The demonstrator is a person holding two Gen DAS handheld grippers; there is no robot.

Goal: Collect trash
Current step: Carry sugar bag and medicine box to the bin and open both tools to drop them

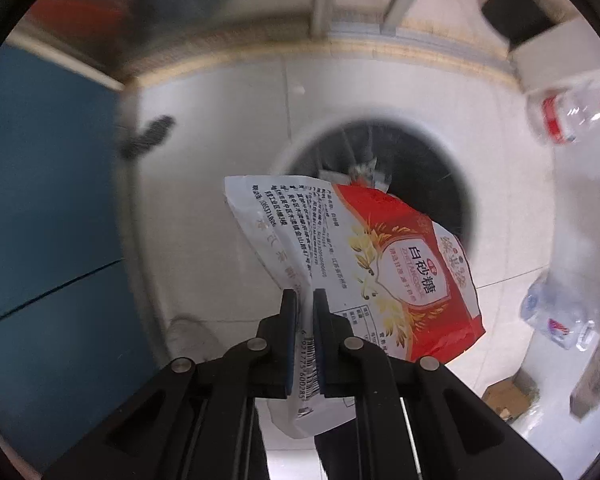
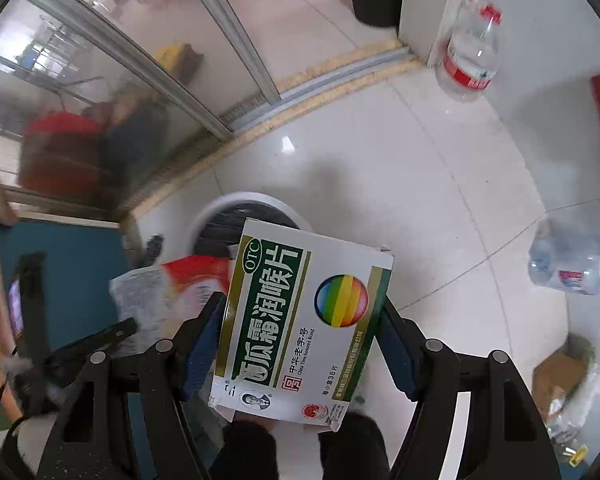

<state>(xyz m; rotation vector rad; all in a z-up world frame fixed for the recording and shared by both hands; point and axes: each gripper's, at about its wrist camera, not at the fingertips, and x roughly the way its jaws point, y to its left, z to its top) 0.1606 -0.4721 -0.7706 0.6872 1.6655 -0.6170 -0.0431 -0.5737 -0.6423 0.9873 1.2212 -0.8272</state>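
Note:
My left gripper (image 1: 305, 294) is shut on a red and white sugar bag (image 1: 380, 256), holding it above the white trash bin (image 1: 300, 148) with a black liner. The bag also shows in the right wrist view (image 2: 168, 280). My right gripper (image 2: 302, 304) is shut on a white and green medicine box (image 2: 300, 316), held above and just short of the bin (image 2: 228, 212). The left gripper's black body (image 2: 100, 336) shows at the lower left of the right wrist view.
Two clear plastic bottles lie on the tiled floor: one with a red label (image 2: 470, 52) by the white wall, one with a blue label (image 2: 572, 256) at right. Cardboard scraps (image 2: 556, 376) lie lower right. A blue cabinet (image 1: 40, 200) stands left, glass door behind.

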